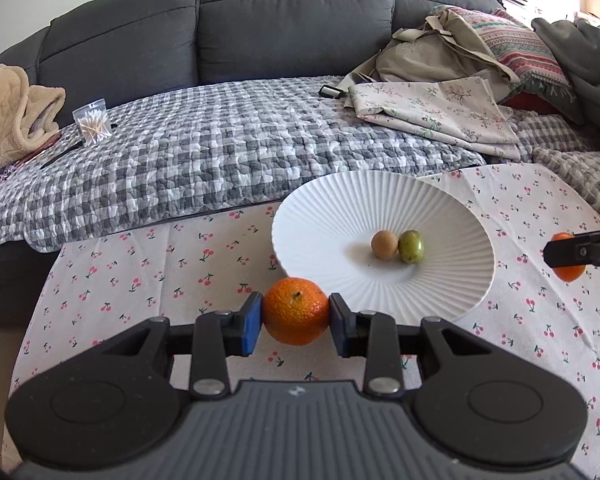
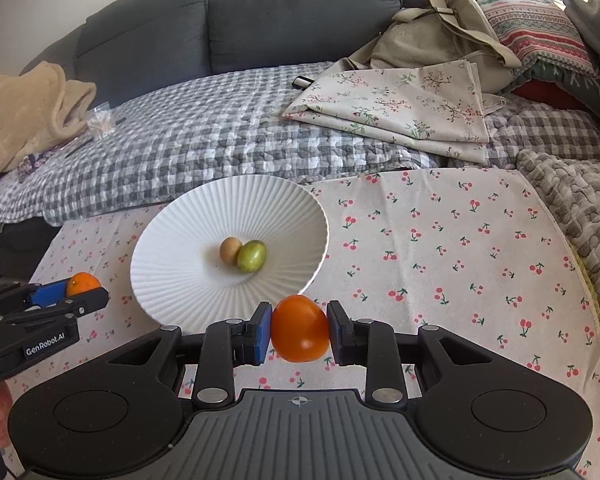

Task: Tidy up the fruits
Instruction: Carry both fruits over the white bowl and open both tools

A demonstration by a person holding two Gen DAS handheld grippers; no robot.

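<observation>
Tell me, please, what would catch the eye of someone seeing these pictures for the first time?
Two bright fruits gripped in mid-air stand out: a dimpled orange in the left gripper and a smooth orange-red fruit in the right gripper, both near the front rim of the ribbed white plate. In the plate's middle, a small brown fruit touches a green fruit; beneath lies a cherry-print cloth.
</observation>
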